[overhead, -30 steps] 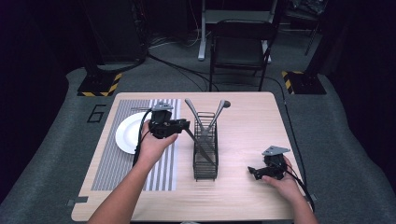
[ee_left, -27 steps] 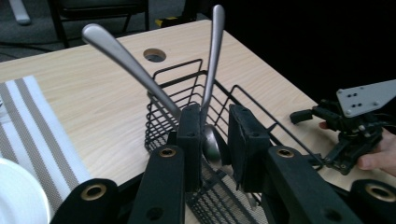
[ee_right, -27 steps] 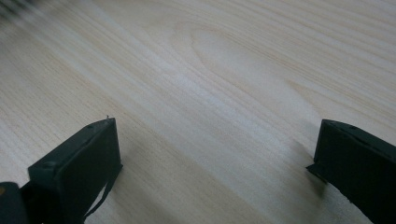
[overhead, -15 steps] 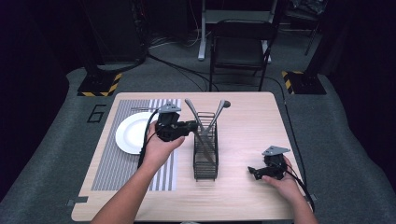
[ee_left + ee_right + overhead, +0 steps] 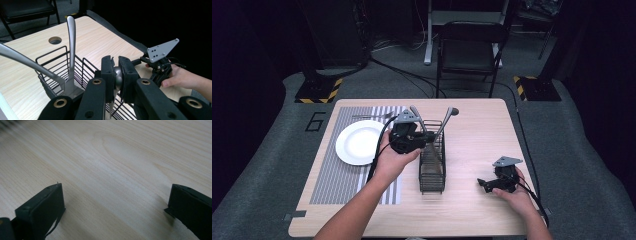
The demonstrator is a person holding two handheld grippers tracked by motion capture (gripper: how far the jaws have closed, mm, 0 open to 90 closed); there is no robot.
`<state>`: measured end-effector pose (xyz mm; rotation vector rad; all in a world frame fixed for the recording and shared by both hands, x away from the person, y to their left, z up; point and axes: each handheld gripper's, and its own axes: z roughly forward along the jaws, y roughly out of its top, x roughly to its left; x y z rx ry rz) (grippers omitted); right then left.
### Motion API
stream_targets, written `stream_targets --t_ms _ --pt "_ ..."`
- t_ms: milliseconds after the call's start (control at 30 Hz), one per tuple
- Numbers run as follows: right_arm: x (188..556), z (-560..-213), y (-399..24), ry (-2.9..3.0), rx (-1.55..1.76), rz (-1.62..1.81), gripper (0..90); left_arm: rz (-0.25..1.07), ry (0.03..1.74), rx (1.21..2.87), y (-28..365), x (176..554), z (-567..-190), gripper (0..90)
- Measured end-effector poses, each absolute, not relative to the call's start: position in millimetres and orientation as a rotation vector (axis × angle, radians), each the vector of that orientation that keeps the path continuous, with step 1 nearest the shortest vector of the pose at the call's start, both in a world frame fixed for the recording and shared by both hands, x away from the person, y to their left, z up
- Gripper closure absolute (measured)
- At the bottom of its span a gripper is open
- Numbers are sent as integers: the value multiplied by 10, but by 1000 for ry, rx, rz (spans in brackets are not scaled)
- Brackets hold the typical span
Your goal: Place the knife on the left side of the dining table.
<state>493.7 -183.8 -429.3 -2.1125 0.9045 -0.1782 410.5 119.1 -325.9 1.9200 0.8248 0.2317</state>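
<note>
Dark carpet and a folding chair [image 5: 469,47] surround a pale wooden table [image 5: 482,125] with a striped placemat [image 5: 332,175] at its left. On the mat sits a white plate [image 5: 359,142], bare, with a fork [image 5: 372,116] lying just beyond it. Near the table's middle stands a black wire cutlery basket [image 5: 432,162] holding two metal utensils [image 5: 71,37] that lean out over its far rim.

Open tabletop spreads right of the basket and along the far edge.

Over the basket's far end the left gripper [image 5: 117,77] is held by the left hand [image 5: 392,160], forearm angled in from the bottom edge; its jaws have just been closing and now pinch the rounded metal end of a spoon [image 5: 118,76], which hangs into the basket. By the table's near right corner the right gripper [image 5: 484,184] rests low in the right hand [image 5: 514,192], jaws spread wide over bare wood.
</note>
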Motion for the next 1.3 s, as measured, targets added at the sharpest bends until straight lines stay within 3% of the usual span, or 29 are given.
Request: stream_targets --t_ms 833,1300 --pt "4939 -4293 -1841 903 -2110 -173 0 251 846 1853 1350 4008 -3012 834" --pt "4937 -4293 -1839 904 -2112 -179 0 243 916 1740 1643 4035 -2842 834"
